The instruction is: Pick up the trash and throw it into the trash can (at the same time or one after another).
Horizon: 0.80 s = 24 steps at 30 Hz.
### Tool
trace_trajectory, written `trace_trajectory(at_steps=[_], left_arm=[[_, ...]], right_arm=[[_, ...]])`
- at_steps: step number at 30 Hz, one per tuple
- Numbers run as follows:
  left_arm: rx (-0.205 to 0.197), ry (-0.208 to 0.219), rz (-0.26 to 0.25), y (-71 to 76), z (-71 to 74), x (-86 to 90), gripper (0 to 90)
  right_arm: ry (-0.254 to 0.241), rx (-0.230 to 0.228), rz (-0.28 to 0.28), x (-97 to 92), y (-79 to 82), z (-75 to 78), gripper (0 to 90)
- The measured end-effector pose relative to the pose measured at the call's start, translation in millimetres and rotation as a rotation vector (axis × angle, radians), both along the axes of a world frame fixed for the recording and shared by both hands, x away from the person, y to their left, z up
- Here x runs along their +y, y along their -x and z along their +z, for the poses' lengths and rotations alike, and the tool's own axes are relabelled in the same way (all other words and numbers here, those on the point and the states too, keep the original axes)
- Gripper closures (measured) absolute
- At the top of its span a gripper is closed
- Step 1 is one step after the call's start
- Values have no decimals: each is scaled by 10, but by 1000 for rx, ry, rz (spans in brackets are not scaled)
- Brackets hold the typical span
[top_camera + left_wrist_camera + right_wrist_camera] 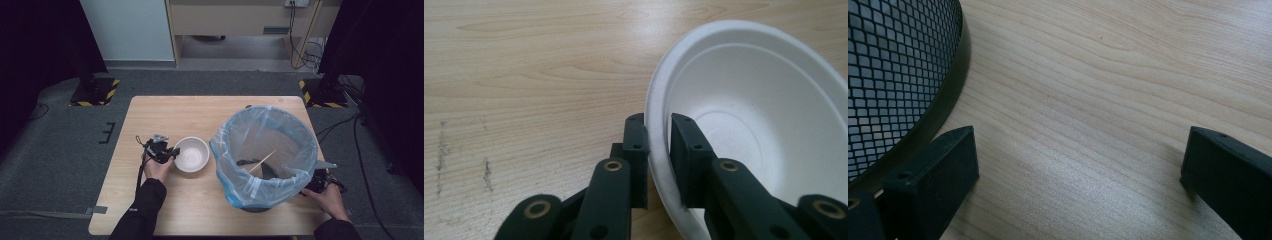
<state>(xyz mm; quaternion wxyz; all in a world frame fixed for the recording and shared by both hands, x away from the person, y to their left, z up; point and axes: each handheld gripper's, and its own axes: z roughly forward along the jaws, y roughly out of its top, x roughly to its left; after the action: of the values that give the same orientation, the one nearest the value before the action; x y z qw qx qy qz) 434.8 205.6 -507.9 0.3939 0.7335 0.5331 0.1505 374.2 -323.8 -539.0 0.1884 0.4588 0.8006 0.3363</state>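
The left gripper [658, 131] pinches the white paper bowl's [191, 154] rim, ready to lift it toward the lined mesh bin [264, 155], while the right gripper [1075, 165] rests wide open beside that bin's base, likely to steady it.

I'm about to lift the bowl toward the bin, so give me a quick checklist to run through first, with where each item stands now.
1. Left gripper on the bowl rim, one jaw inside, one outside: ok.
2. Bowl empty, nothing to spill: ok.
3. Bin upright, its bag open at the top: ok.
4. Room in the bin, a stick lying inside: ok.
5. Right gripper steadying the bin: not ok, jaws open beside its base.
6. Grip firm enough to lift: cannot tell.
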Motion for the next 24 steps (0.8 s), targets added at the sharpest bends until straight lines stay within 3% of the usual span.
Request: trace_trajectory(at_steps=[3,8,11,14,24], left_arm=[[-16,-2,-3,26,54,0,799],[-89,3,-17,93,237,-21,823],[-136,-25,-35,145,356,-35,833],[-165,-23,-43,200,444,-22,834],[-275,25,-10,332,780,101,833]], right_arm=[[0,0,0,0,0,0,21],[0,0,0,0,0,0,21],[0,0,0,0,0,0,21],[0,0,0,0,0,0,21],[1,2,5,1,2,2,21]])
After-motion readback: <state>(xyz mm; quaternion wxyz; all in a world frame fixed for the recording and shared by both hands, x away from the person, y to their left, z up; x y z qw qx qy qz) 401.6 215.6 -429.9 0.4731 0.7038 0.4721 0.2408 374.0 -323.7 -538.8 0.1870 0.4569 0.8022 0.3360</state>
